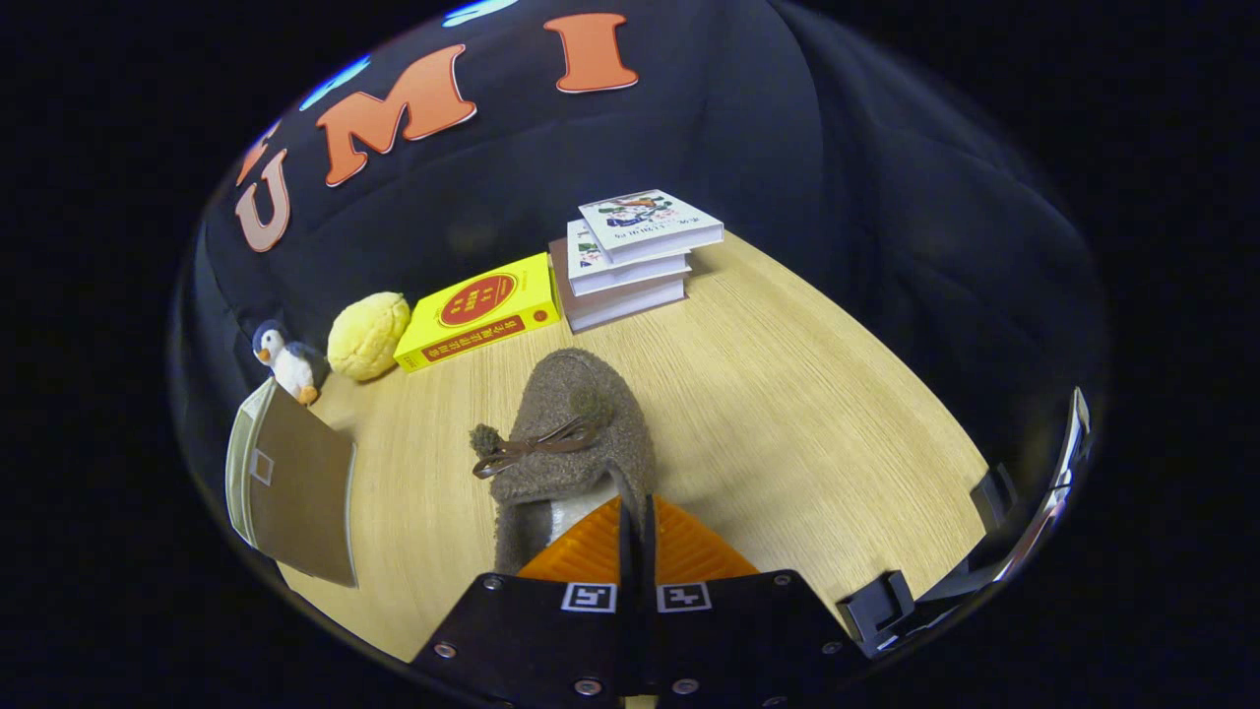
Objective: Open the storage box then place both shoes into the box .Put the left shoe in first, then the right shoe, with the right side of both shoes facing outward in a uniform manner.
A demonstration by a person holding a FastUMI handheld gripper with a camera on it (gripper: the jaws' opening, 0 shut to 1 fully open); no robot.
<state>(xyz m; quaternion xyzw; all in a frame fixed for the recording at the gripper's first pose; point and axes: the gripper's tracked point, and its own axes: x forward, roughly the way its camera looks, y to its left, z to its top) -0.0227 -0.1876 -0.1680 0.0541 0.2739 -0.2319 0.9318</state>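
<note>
A brown fuzzy shoe (pixel 576 433) with a small bow on top points its toe away from me, over the wooden table (pixel 787 414). My gripper (pixel 636 510) is shut on the rim of the shoe's opening, which is pinched between both fingers; the heel part is hidden behind them. Off to the right of the fingers, the rim of a clear storage box (pixel 1043 522) with black clips shows at the table's near corner. Its inside is hidden.
Beyond the shoe lie a yellow book (pixel 479 310) and a stack of three books (pixel 630 258). To the left are a yellow plush ball (pixel 367 335), a toy penguin (pixel 285 362) and a brown-covered book (pixel 295 483).
</note>
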